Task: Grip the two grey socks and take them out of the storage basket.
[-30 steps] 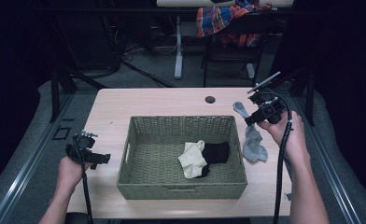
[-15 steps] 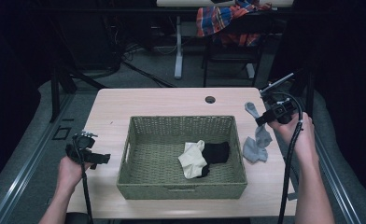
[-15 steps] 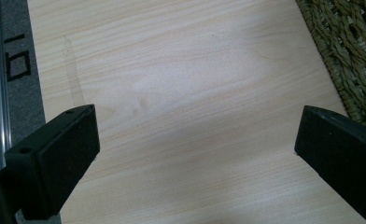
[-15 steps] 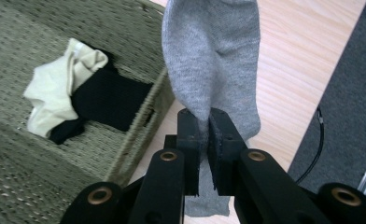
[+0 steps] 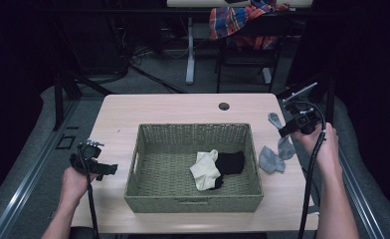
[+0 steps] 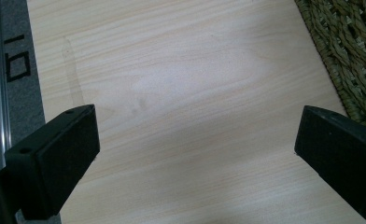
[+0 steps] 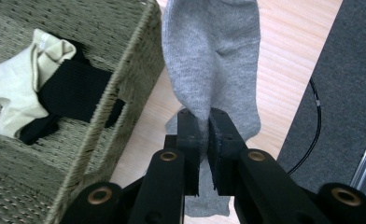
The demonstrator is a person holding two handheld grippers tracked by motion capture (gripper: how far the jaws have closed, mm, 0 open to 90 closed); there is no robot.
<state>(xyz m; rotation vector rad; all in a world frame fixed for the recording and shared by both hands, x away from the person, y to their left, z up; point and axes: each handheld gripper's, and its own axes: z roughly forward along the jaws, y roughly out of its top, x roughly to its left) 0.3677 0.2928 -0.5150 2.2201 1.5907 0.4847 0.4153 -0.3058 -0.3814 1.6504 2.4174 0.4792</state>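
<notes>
Bare tabletop left and behind, wicker basket walls blocking the middle

Probably a dim lab: aluminium rail, floor cables, lone wooden table

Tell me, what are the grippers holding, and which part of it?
The right gripper pinches a grey sock at a bunched fold; which part of the sock cannot be told. The left gripper is open, holding nothing.
</notes>
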